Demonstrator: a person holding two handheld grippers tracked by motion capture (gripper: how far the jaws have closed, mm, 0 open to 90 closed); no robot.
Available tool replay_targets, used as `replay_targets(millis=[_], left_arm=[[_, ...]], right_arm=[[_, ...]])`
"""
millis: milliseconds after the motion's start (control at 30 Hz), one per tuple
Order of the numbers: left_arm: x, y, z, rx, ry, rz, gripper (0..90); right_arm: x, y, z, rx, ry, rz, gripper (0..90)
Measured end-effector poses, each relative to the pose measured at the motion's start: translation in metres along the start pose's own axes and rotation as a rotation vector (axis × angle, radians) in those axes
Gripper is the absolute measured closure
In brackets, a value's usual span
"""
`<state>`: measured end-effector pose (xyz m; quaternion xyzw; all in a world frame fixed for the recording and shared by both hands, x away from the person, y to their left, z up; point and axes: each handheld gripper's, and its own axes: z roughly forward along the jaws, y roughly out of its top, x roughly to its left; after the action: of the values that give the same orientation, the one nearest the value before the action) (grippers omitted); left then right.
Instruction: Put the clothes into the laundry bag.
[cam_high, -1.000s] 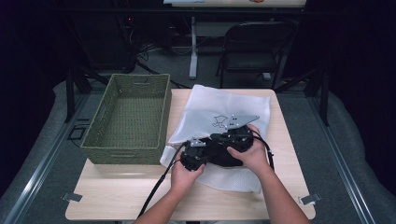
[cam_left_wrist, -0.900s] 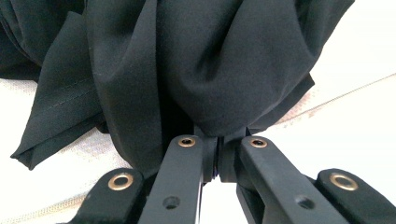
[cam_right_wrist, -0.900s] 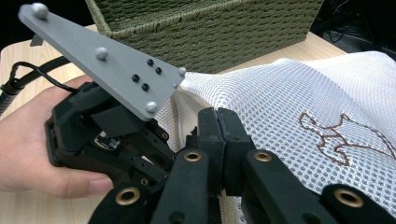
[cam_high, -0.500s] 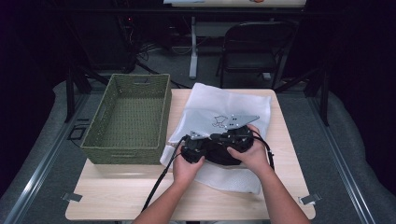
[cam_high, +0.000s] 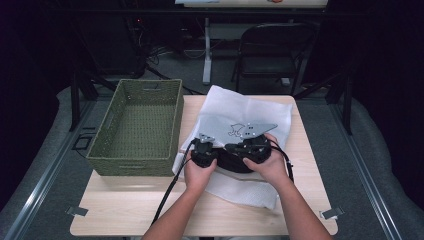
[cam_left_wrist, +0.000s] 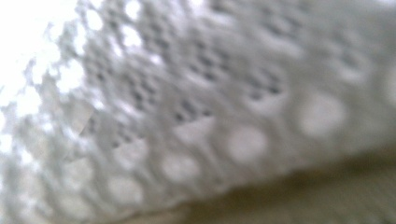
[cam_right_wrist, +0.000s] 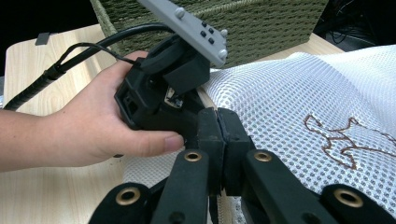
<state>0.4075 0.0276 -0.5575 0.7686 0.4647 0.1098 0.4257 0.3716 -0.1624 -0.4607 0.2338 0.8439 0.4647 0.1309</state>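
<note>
Wooden table (cam_high: 125, 210), blurred white mesh cloth (cam_left_wrist: 196, 116), left gripper (cam_high: 202, 150) jaws hidden, closed, right gripper (cam_right_wrist: 218, 126) pressed together empty

Both grippers, L (cam_high: 204, 150) & R (cam_high: 248, 146), rest on white mesh cloth (cam_high: 240, 107); green basket (cam_high: 137, 125) beside.

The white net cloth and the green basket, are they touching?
Touching. The high view shows the white net cloth's left edge lying against the green basket's side wall, with no table showing between them.
</note>
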Motion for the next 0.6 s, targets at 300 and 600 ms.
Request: replay_targets(millis=[300, 600], left_arm=[[0.001, 0.001, 0.001, 0.021, -0.009, -0.004, 83.7], [-0.004, 0.001, -0.022, 0.035, -0.039, 0.046, 65.1]], right_arm=[[-0.001, -0.002, 0.001, 0.001, 0.000, 0.009, 89.4], [-0.004, -0.003, 0.001, -0.001, -0.005, 0.013, 89.4]])
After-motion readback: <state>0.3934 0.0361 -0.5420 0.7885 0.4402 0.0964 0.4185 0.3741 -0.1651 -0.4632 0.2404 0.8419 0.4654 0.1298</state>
